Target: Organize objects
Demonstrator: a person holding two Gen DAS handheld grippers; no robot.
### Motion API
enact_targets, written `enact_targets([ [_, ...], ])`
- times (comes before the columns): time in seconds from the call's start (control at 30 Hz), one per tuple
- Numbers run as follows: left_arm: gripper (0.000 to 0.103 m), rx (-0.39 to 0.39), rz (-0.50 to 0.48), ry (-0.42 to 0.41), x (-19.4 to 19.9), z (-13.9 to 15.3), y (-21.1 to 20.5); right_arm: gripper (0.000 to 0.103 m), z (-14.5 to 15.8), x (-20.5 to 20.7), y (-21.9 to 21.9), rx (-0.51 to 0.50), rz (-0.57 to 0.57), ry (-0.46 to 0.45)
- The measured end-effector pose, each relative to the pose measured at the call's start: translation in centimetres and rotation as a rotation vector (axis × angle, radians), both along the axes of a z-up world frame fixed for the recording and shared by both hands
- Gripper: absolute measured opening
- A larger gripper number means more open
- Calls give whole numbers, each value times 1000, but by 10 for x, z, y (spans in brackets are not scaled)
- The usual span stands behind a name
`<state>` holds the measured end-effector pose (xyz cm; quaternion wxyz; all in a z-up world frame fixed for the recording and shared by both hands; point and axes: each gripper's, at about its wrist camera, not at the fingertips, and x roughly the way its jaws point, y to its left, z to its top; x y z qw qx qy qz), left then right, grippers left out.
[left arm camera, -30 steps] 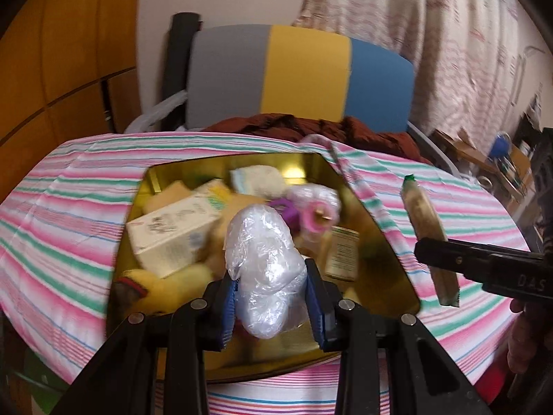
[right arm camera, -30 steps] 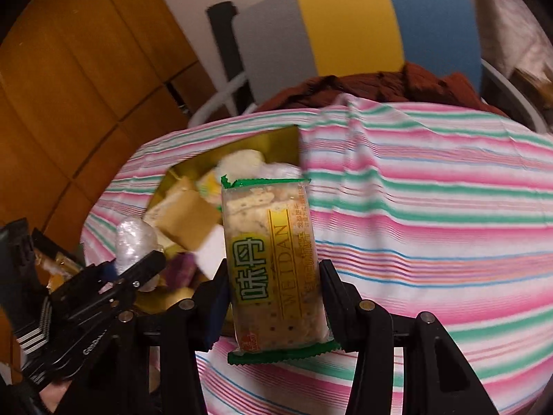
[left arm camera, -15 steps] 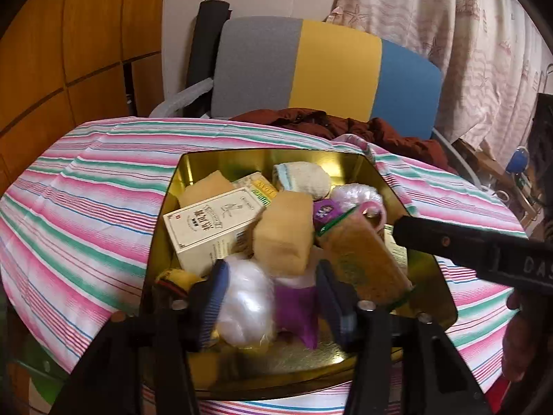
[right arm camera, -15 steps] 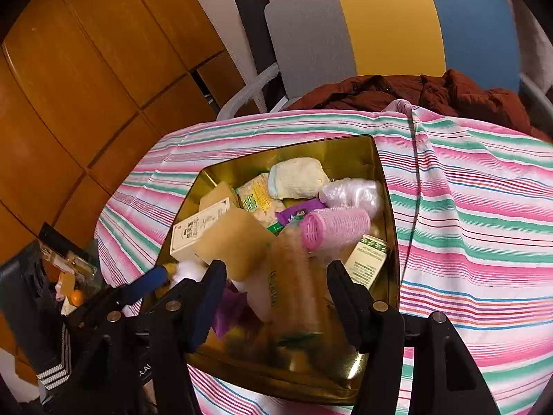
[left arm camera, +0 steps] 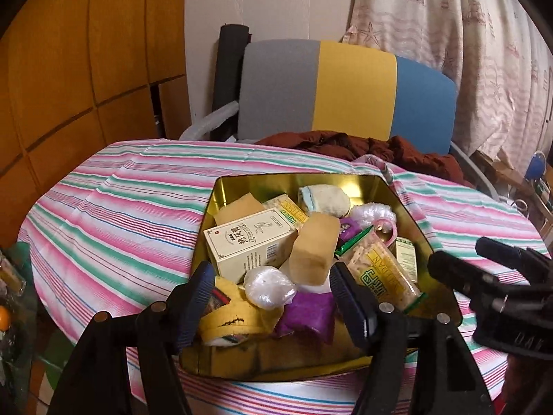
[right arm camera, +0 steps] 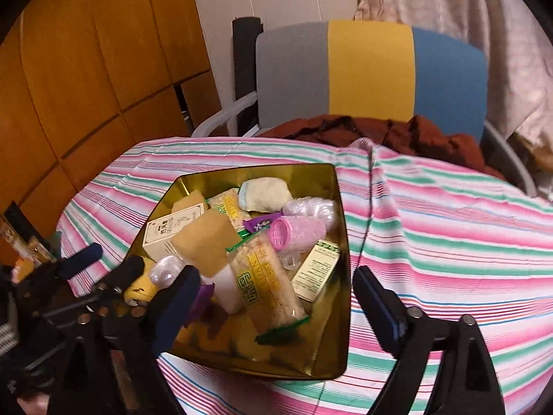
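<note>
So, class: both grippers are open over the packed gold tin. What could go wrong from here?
1. The cracker packet lies tilted on the heap in the gold tin; it may slide.
2. The wrapped ball sits loose between the left gripper fingers; a nudge could roll it.
3. The right gripper is close beside the left; they may collide.

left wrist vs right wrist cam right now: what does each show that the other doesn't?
Left wrist only: the curtain, a blue mug far right, and the yellow plush and purple packet in plain view between the open left gripper.

Right wrist only: the pink roller end-on and bare striped cloth right of the tin, past the open right gripper.

Both: gold tin, cracker pack, white box, chair.
</note>
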<state>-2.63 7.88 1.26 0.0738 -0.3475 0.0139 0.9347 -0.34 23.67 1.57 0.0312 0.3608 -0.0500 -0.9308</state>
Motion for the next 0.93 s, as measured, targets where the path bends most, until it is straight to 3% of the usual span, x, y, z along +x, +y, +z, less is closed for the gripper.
enact_targets([
  [0.13,70,-30,44,17,10,4,1,96,-3,14,-4,37,-25,20],
  [0.43,70,18,53,47,29,7,-3,97,-11,31,0,62,-96,36],
  [0.93,62,63,42,35,27,7,-11,98,-8,32,-4,81,-79,46],
])
